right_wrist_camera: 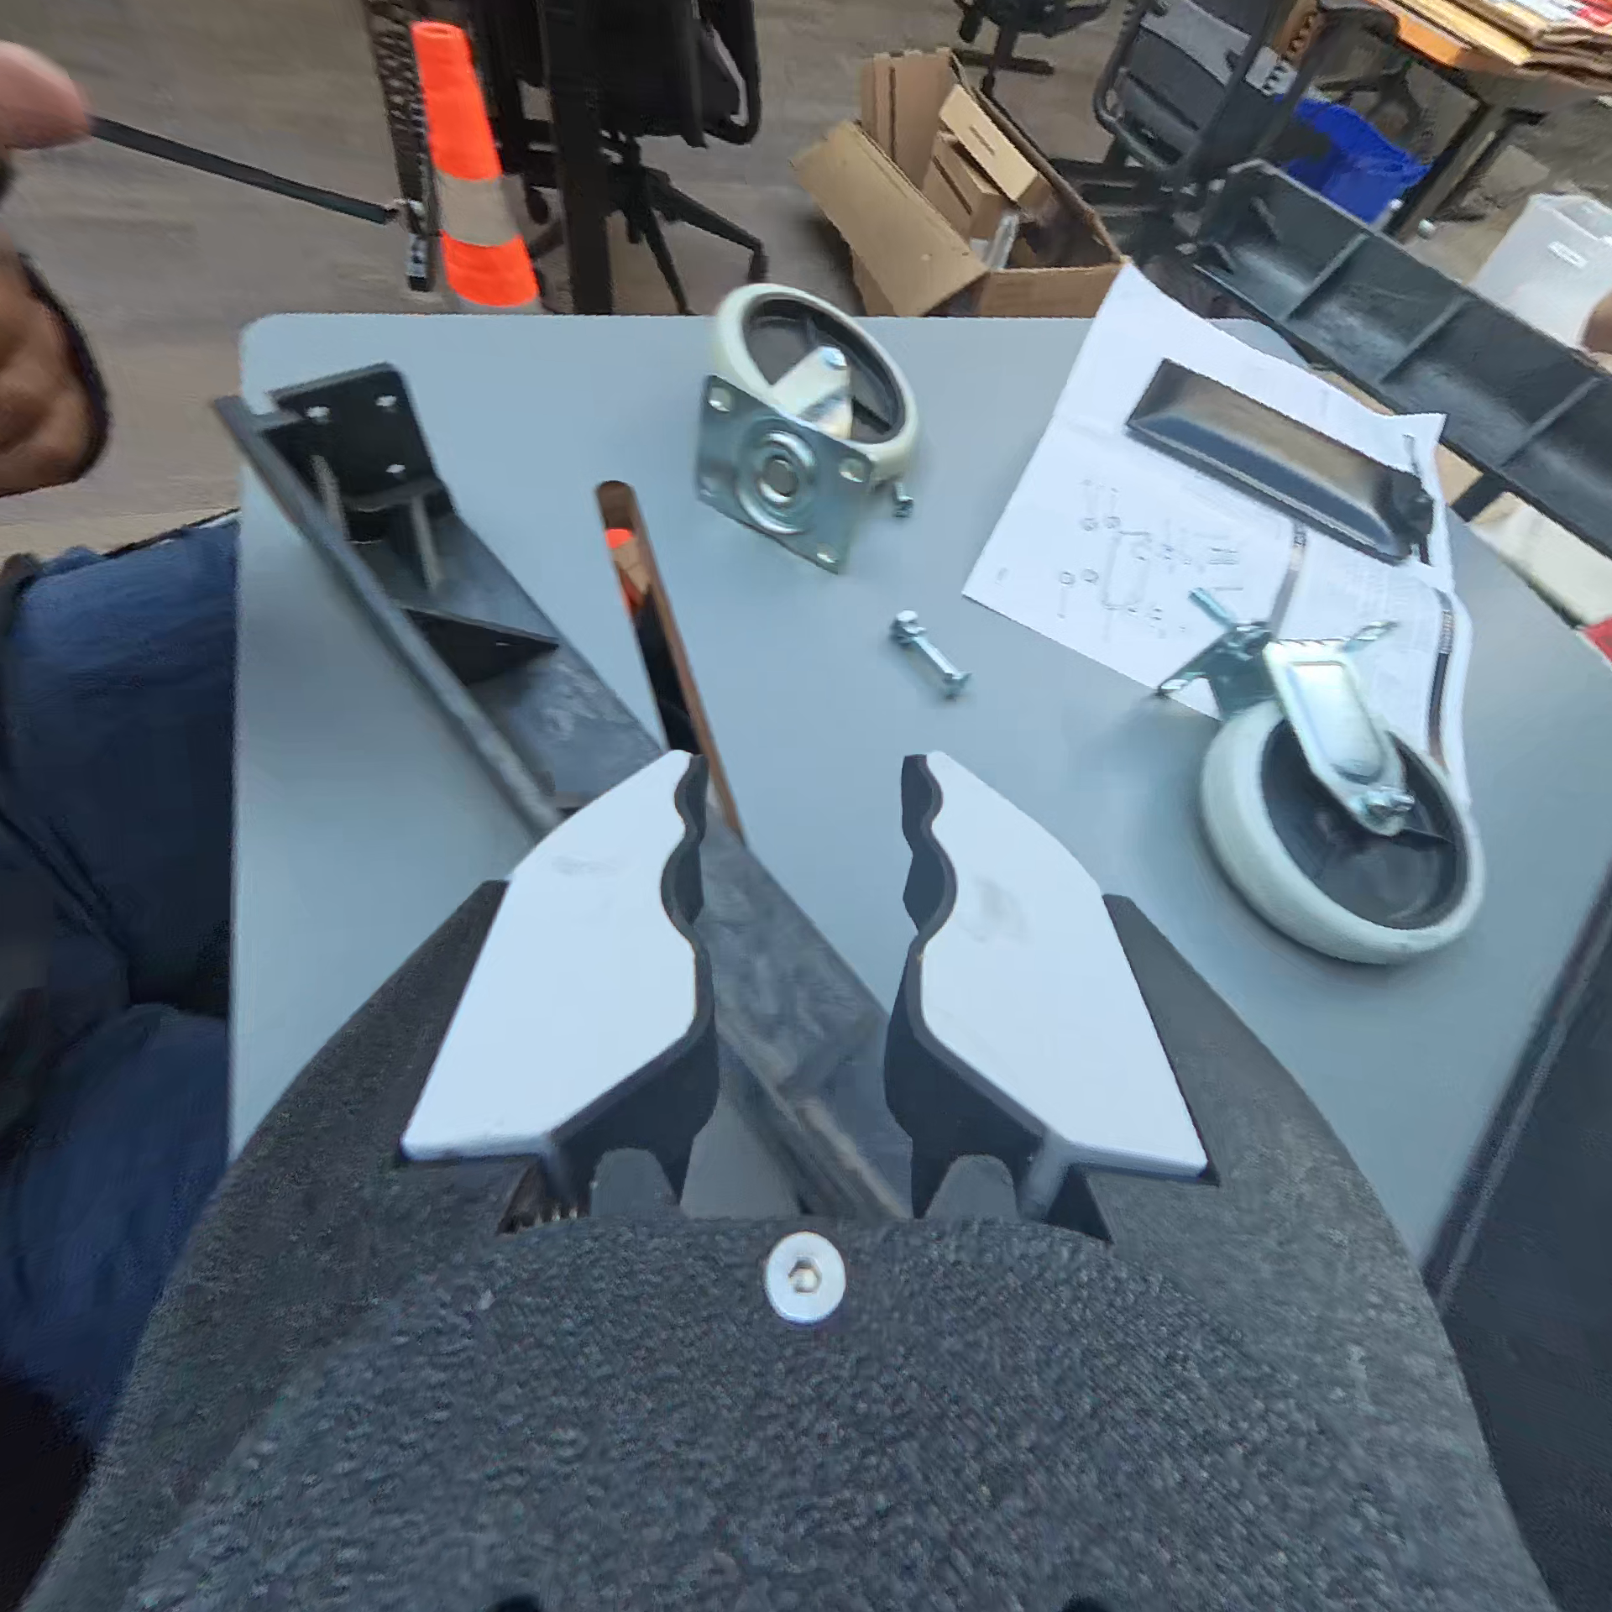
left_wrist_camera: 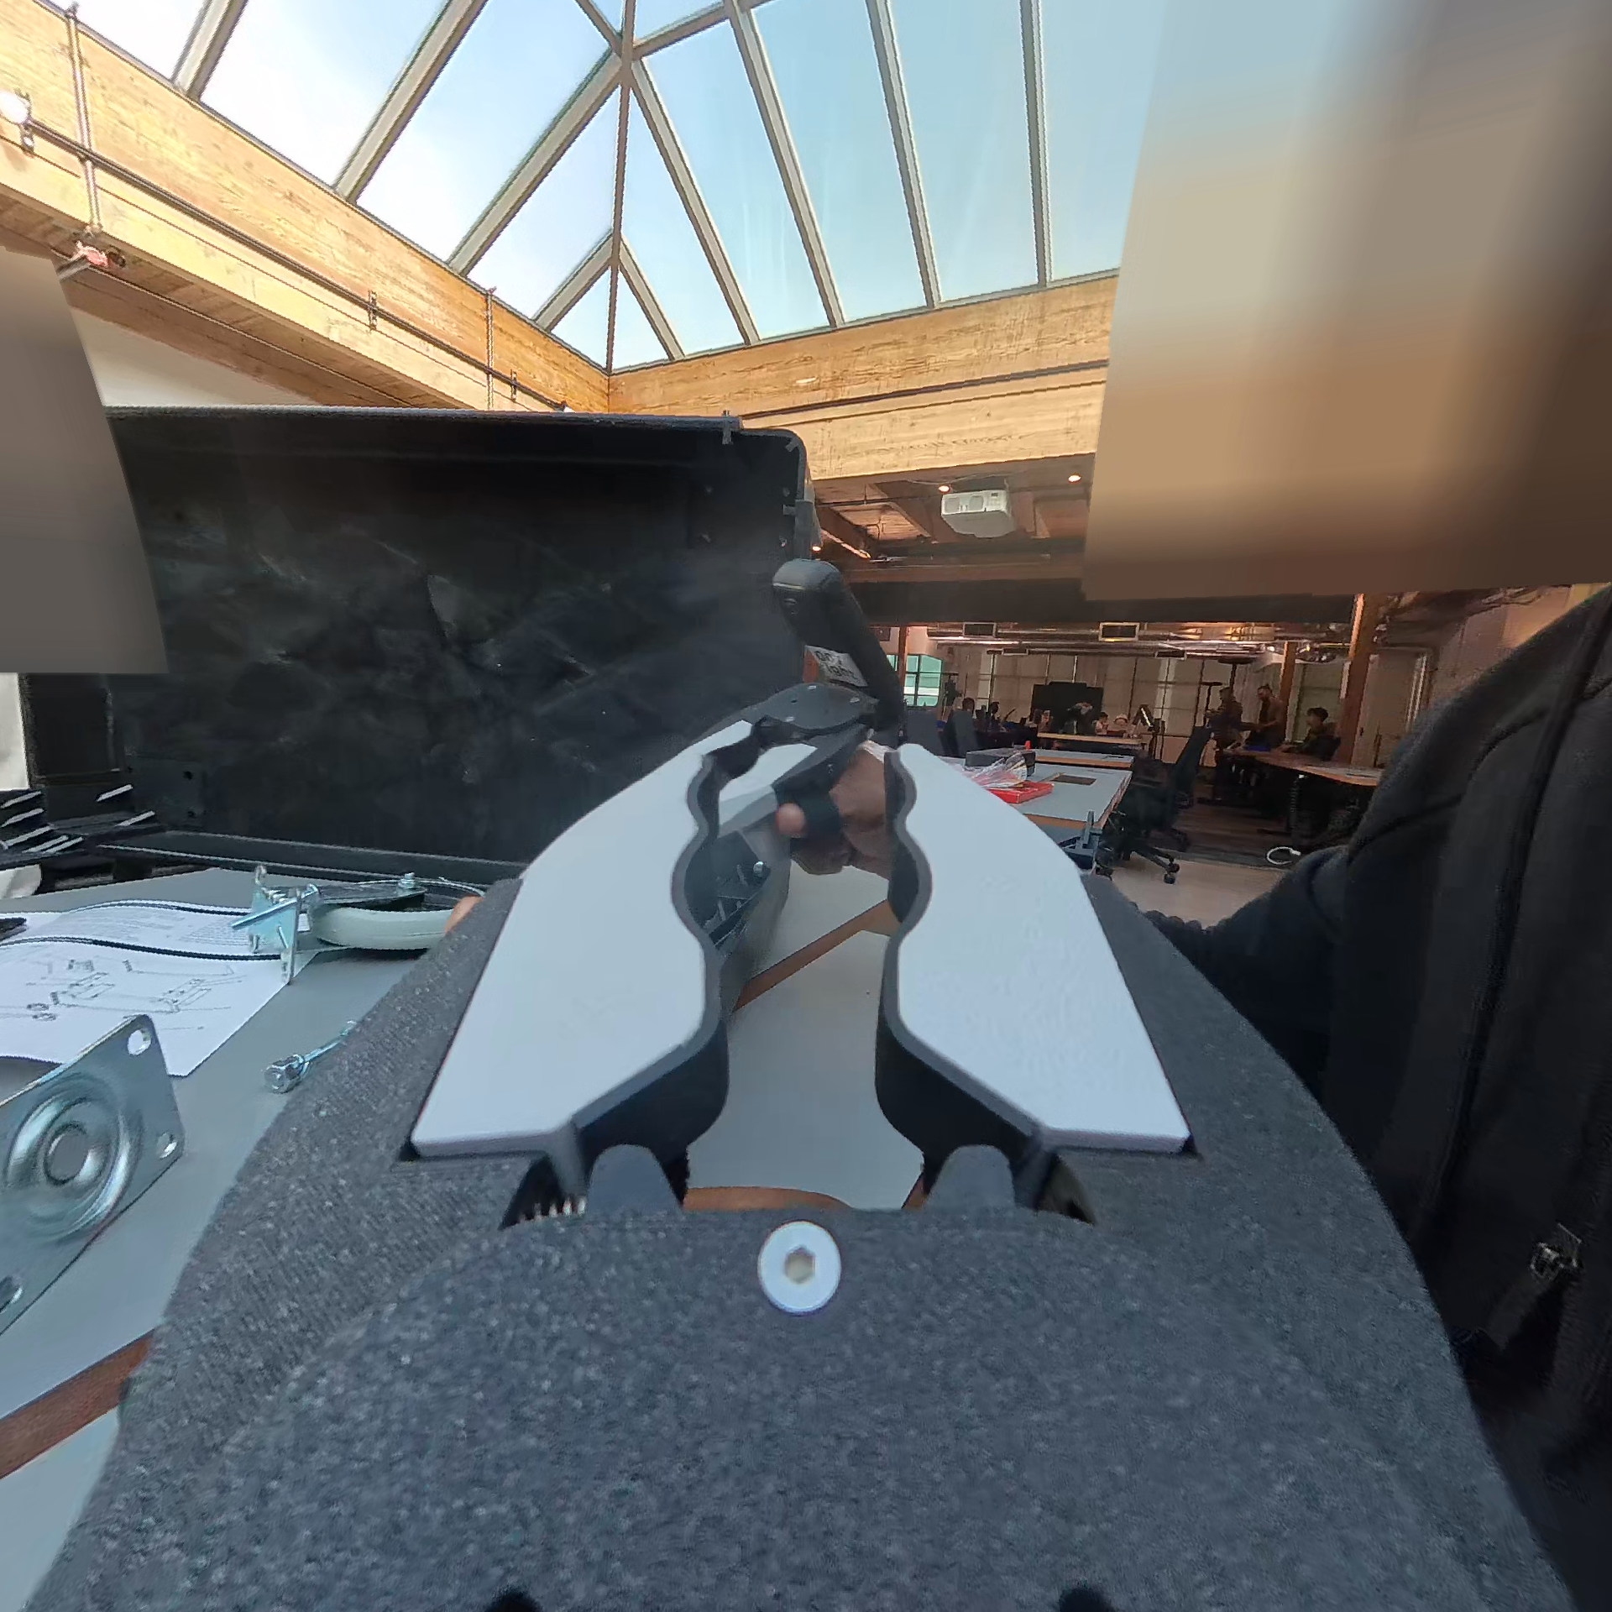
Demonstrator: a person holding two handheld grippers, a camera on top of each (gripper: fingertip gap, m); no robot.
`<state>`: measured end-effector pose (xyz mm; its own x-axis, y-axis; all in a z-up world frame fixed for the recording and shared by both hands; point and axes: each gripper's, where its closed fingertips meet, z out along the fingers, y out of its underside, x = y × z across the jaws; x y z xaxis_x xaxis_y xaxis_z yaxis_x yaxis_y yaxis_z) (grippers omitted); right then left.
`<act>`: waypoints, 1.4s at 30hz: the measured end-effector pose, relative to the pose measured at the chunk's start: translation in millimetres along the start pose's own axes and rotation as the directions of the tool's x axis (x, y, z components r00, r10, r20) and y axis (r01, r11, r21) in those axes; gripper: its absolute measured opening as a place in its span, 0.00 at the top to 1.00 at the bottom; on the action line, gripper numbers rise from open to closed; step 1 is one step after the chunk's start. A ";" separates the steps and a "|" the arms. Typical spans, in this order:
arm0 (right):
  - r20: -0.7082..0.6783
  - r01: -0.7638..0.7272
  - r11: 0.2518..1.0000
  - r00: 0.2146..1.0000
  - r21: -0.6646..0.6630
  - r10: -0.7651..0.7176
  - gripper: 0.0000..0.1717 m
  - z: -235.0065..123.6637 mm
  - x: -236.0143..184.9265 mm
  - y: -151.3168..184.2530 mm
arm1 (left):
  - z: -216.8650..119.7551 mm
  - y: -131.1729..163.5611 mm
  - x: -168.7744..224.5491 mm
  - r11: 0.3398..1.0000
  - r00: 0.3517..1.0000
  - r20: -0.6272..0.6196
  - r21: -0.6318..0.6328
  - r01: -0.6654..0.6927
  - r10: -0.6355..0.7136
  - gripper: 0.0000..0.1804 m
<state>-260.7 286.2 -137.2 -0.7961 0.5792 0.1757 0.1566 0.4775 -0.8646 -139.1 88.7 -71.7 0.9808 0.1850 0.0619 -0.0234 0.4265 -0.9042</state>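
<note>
1. Black rail (right_wrist_camera: pixel 454 628): it lies on the bench (right_wrist_camera: pixel 436 916) and runs from far left of the right gripper (right_wrist_camera: pixel 802 785) to beneath its jaws, which are released and empty.
2. Ahead of those jaws lie a bolt (right_wrist_camera: pixel 929 654) and a plate caster (right_wrist_camera: pixel 785 462); to the right is a second caster (right_wrist_camera: pixel 1343 829).
3. The left gripper (left_wrist_camera: pixel 802 785) has its jaws apart, grasping nothing; a hand (left_wrist_camera: pixel 846 829) shows beyond them and a black panel (left_wrist_camera: pixel 436 628) to the left.
</note>
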 end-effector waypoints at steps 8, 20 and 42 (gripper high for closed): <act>0.284 0.132 0.991 0.949 0.019 -0.133 0.75 46.7 -187.2 -16.6 | -130.6 -37.4 -36.9 0.972 0.984 0.180 0.233 -0.043 0.000 0.81; 0.485 0.191 0.982 0.859 -0.010 -0.162 0.73 177.5 -307.7 -91.9 | -313.5 -8.3 -84.0 0.935 0.901 0.391 0.352 0.042 -0.187 0.81; 0.563 0.045 0.998 0.824 0.033 -0.056 0.95 220.5 -384.2 5.2 | -289.1 39.8 -96.3 0.937 0.916 0.351 0.342 0.067 -0.194 0.98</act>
<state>-82.9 -79.5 -313.1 -0.9943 0.0786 -0.0717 0.1008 0.4810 -0.8709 -178.6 -168.0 -235.8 0.8350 0.3979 0.3802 -0.0228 0.7152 -0.6985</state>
